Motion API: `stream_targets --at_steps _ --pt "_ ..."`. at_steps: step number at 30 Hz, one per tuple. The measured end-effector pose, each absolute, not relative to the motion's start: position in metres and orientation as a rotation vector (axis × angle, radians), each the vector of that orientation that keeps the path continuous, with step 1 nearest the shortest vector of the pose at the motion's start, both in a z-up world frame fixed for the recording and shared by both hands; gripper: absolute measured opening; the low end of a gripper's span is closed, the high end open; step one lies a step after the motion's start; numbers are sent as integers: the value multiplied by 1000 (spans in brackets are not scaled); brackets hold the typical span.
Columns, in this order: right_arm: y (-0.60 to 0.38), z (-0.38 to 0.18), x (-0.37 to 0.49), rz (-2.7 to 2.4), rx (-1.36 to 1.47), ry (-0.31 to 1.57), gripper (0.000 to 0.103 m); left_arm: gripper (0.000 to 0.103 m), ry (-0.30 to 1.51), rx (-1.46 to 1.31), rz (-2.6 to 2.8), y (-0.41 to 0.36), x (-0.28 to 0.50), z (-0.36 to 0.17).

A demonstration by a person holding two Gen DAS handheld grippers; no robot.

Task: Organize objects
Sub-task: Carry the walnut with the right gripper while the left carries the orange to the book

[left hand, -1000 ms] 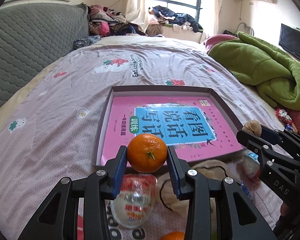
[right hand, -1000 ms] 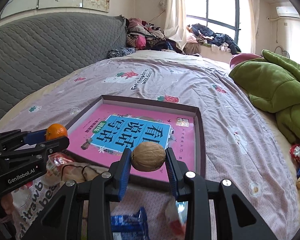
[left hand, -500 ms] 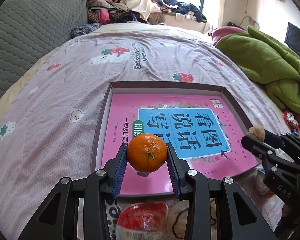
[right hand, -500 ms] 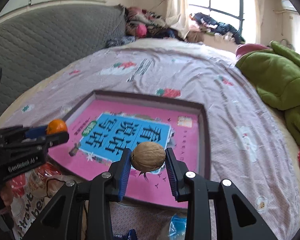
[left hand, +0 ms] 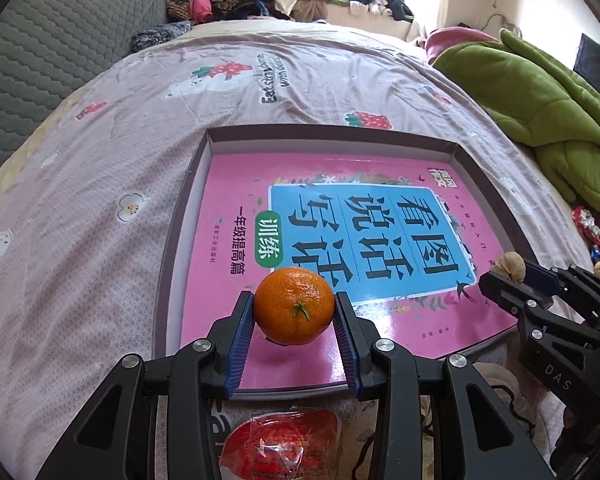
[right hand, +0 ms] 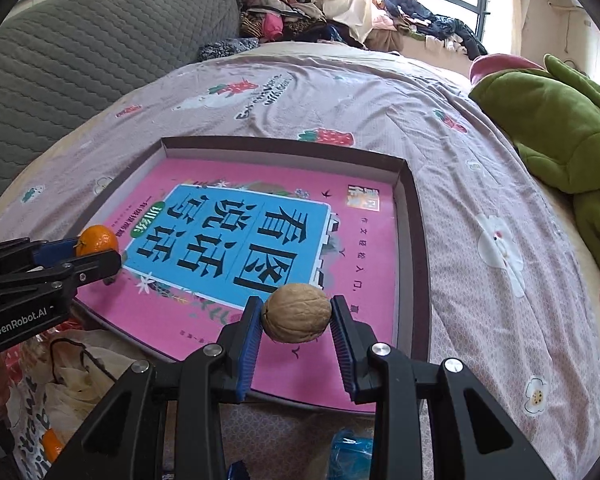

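Note:
My left gripper [left hand: 294, 312] is shut on an orange tangerine [left hand: 294, 304] and holds it over the near left part of a shallow dark-rimmed box [left hand: 320, 133] that contains a pink book [left hand: 236, 184]. My right gripper [right hand: 297, 316] is shut on a brown walnut [right hand: 296, 313] over the near right part of the same box [right hand: 409, 176]. The walnut also shows in the left wrist view [left hand: 509, 265], and the tangerine in the right wrist view [right hand: 97, 240]. The box lies on a pink bedsheet [left hand: 80, 208].
A red-wrapped snack [left hand: 280, 444] and a cloth bag [right hand: 80, 364] lie near the box's front edge. A blue packet [right hand: 348, 452] lies in front. A green blanket [left hand: 540, 80] is piled at the right, with small sweets [left hand: 588, 232] below it. A grey headboard [right hand: 80, 60] stands left.
Both grippers have moved forward and down over the box, each still holding its item. The box and book now look larger and closer.

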State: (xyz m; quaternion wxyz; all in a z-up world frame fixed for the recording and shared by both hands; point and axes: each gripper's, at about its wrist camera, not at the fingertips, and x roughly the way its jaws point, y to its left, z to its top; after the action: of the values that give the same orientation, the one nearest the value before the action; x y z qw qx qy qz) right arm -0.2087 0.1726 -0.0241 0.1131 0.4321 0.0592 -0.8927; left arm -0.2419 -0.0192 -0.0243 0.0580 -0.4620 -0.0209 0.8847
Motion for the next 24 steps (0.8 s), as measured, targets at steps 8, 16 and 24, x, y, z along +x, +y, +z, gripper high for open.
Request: stream_targets --at_steps 8,16,24 --pt "173 -31 -212 -2614 1307 172 35 40 -61 -1436 2665 -19 -244 -32" --pt "171 -35 -213 -2605 1331 176 35 41 -67 -1460 2649 -20 -245 -38" --pt "171 -35 -214 -2608 1336 187 35 41 -62 -1464 2644 -20 -246 -38"
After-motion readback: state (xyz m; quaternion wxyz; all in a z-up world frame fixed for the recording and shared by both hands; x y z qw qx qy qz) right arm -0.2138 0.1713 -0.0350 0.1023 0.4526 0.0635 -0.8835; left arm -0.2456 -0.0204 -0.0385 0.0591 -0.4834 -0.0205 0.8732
